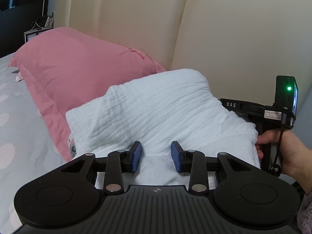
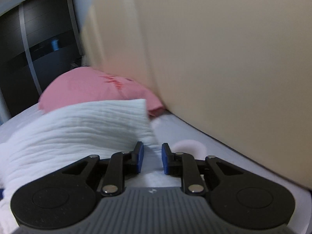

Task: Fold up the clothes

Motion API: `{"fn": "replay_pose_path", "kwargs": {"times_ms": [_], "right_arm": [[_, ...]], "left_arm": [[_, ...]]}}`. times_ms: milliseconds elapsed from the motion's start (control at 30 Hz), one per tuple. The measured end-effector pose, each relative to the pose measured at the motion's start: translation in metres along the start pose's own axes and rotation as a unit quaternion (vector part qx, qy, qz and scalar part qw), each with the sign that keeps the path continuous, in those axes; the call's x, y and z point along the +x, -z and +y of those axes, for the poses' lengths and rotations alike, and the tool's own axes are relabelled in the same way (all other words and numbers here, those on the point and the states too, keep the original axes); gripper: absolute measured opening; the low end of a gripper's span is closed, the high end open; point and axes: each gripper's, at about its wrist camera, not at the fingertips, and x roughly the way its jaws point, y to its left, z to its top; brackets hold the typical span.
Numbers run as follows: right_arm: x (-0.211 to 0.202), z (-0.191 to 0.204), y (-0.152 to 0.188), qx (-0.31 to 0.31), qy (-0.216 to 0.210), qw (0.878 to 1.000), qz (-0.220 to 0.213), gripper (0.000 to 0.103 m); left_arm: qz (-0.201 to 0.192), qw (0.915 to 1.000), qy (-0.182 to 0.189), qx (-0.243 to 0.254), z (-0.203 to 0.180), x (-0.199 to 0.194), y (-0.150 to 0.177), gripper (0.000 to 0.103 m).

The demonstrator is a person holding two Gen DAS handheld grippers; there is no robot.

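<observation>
The left tongs [image 1: 156,157] stood open, their blue pads apart, with the white crinkled cloth [image 1: 156,109] lying under and between them but not pinched. The right tongs [image 2: 152,160] also stood a little open over the near edge of the same cloth [image 2: 74,128], and no pad pressed on it as far as the blurred picture showed.

The cloth lay in a loose heap on the bed [image 1: 21,120], just before the pink pillow [image 1: 78,66] and near the beige headboard [image 1: 234,39]. In the left view the person's right hand [image 1: 280,152] held the other tool at the cloth's far side.

I judged these risks: if the tongs closed on only one layer, the fold would come out uneven; if they caught the bedsheet too, it would lift with the cloth. A push forward could crumple the heap against the pillow.
</observation>
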Motion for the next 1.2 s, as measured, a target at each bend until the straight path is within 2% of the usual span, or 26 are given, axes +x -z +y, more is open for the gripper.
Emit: {"fn": "replay_pose_path", "kwargs": {"times_ms": [133, 233, 333, 367, 400, 467, 667, 733, 900, 1033, 1133, 1200], "right_arm": [[0.014, -0.009, 0.000, 0.030, 0.028, 0.999, 0.013, 0.023], [0.006, -0.005, 0.000, 0.017, 0.037, 0.999, 0.015, 0.025], [-0.009, 0.002, -0.005, 0.005, 0.047, 0.999, 0.001, 0.026], [-0.014, 0.005, -0.006, 0.002, 0.051, 0.999, -0.007, 0.029], [-0.020, 0.008, -0.009, 0.001, 0.052, 0.999, -0.013, 0.033], [-0.036, 0.018, -0.015, -0.006, 0.048, 0.999, -0.020, 0.033], [-0.095, 0.068, -0.037, -0.034, -0.005, 0.999, -0.035, 0.043], [-0.116, 0.095, -0.042, -0.046, -0.032, 0.998, -0.039, 0.045], [-0.171, 0.168, -0.050, -0.068, -0.110, 0.990, -0.049, 0.059], [-0.216, 0.241, -0.042, -0.079, -0.162, 0.983, -0.047, 0.061], [-0.247, 0.293, -0.024, -0.082, -0.206, 0.974, -0.039, 0.073], [-0.269, 0.323, -0.008, -0.083, -0.238, 0.967, -0.029, 0.075]], "left_arm": [[0.004, 1.0000, -0.001, 0.006, -0.001, -0.002, 0.000, 0.032], [-0.002, 0.9999, 0.002, 0.012, 0.001, -0.013, 0.002, 0.032], [-0.011, 0.9998, -0.002, 0.017, 0.005, -0.037, 0.003, 0.033], [-0.011, 0.9998, -0.006, 0.017, 0.007, -0.048, 0.004, 0.033], [-0.011, 0.9997, -0.009, 0.017, 0.009, -0.059, 0.004, 0.035], [-0.015, 0.9997, -0.019, 0.010, 0.016, -0.083, 0.005, 0.040], [-0.038, 0.9976, -0.055, -0.015, 0.042, -0.171, 0.004, 0.043], [-0.050, 0.9963, -0.066, -0.024, 0.049, -0.203, 0.004, 0.045], [-0.073, 0.9910, -0.099, -0.054, 0.071, -0.283, 0.011, 0.049], [-0.087, 0.9866, -0.121, -0.067, 0.086, -0.346, 0.031, 0.053], [-0.100, 0.9817, -0.147, -0.069, 0.104, -0.390, 0.059, 0.060], [-0.103, 0.9775, -0.169, -0.074, 0.114, -0.419, 0.082, 0.063]]}}
